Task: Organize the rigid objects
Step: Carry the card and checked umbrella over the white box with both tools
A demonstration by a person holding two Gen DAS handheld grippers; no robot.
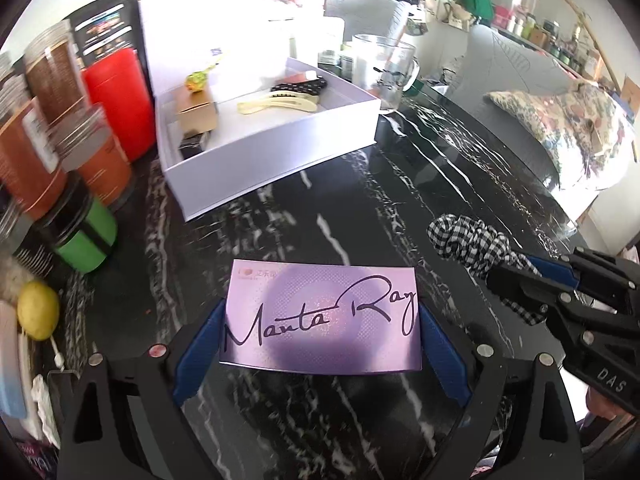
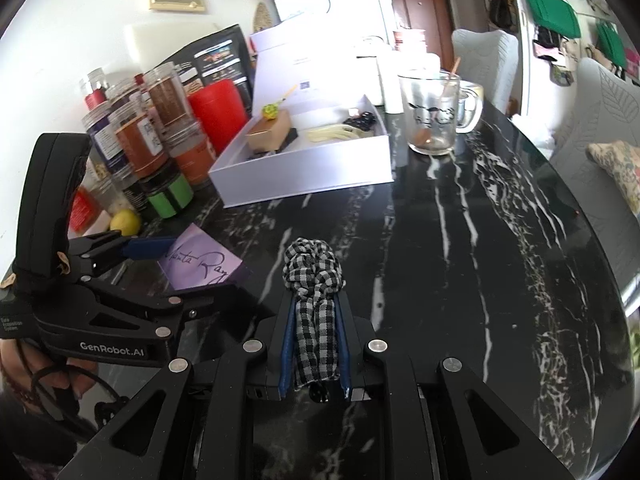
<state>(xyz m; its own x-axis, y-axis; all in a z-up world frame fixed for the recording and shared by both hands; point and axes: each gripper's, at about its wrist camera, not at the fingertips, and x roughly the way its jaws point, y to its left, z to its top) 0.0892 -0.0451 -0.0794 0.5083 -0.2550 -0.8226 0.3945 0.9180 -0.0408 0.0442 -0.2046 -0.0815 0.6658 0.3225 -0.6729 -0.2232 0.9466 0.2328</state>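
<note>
While both tools were held over the black white-veined marble table [image 1: 360, 200], the flat lilac rectangular box with black script lettering [image 1: 322, 314] was clamped by its short ends in the left gripper [image 1: 322, 320], jaws spread wide to span it. A black-and-white gingham fabric scrunchie [image 2: 314, 312] was pinched in the right gripper [image 2: 315, 344], jaws nearly closed. The open white cardboard box w/ raised lid [image 1: 272, 152], prob. the destination, was seen well apart, further back on the table, already w/ a cream plastic hair clip [image 1: 276, 102] and a small brown carton [image 1: 198, 114] inside.

Risks, as judged: the lilac box, held only at its edges, could be tilted or slipped out if the grip were loosened; the clear glass mug [image 2: 434, 120] just beside the white box could be knocked on approach.

Only in the left wrist view were both blue pads on the lilac box shown; only in the right wrist view was the scrunchie's seating betw. the pads shown.
</note>
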